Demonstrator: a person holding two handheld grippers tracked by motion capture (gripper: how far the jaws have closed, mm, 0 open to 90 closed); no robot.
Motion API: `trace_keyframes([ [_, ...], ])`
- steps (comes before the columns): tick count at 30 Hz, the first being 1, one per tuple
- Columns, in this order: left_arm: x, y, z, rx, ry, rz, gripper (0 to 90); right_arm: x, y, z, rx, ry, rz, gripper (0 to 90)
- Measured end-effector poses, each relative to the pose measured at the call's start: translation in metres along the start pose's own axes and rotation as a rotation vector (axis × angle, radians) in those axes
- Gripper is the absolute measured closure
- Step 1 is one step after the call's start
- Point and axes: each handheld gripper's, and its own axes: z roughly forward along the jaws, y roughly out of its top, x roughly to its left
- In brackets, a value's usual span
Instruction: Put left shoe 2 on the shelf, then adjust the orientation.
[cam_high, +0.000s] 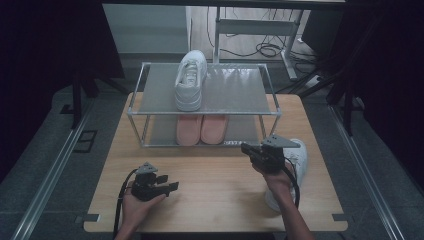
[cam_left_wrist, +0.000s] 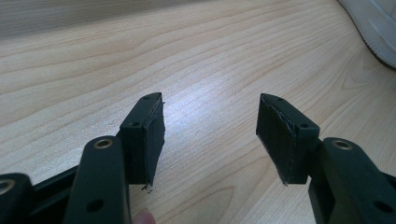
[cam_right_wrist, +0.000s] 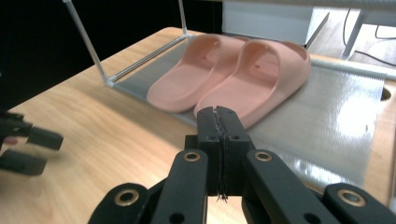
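**Second sneaker awaiting its pick-up**

High view: right hand-held gripper (cam_high: 250, 149) over the worktop (cam_high: 210, 200), white sneaker (cam_high: 299, 159) lying just beside it, its mate (cam_high: 190, 80) already atop the shoe rack (cam_high: 140, 85).

Left gripper view: left hand-held gripper (cam_left_wrist: 210, 128) spread apart, empty, resting low.

Right gripper view: pressed together on nothing, aimed at pink slippers (cam_right_wrist: 233, 74). Next, probably: turn back to the sneaker, open, grasp.

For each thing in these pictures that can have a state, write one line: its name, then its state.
Left gripper: open, nothing between its pads, low over the table.
Right gripper: shut, empty, pointing at the pink slippers.
Pink slippers: side by side on the rack's lower shelf.
White shoe on rack: upright on the top shelf.
White shoe on table: upright beside the right gripper, not held.
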Motion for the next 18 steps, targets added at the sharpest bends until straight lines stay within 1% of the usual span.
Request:
trace_keyframes([
  [8,-0.001,0.000,0.001,0.005,-0.004,0.000,42.1,0.002,-0.012,-0.014,0.007,-0.003,-0.001,89.4],
  [13,-0.001,0.000,0.000,0.000,-0.002,-0.002,42.1,0.002,-0.016,-0.019,0.007,-0.011,-0.006,89.6],
  [18,-0.001,0.000,-0.001,-0.002,-0.004,-0.003,42.1,0.005,-0.019,-0.028,0.001,-0.006,-0.005,89.7],
])
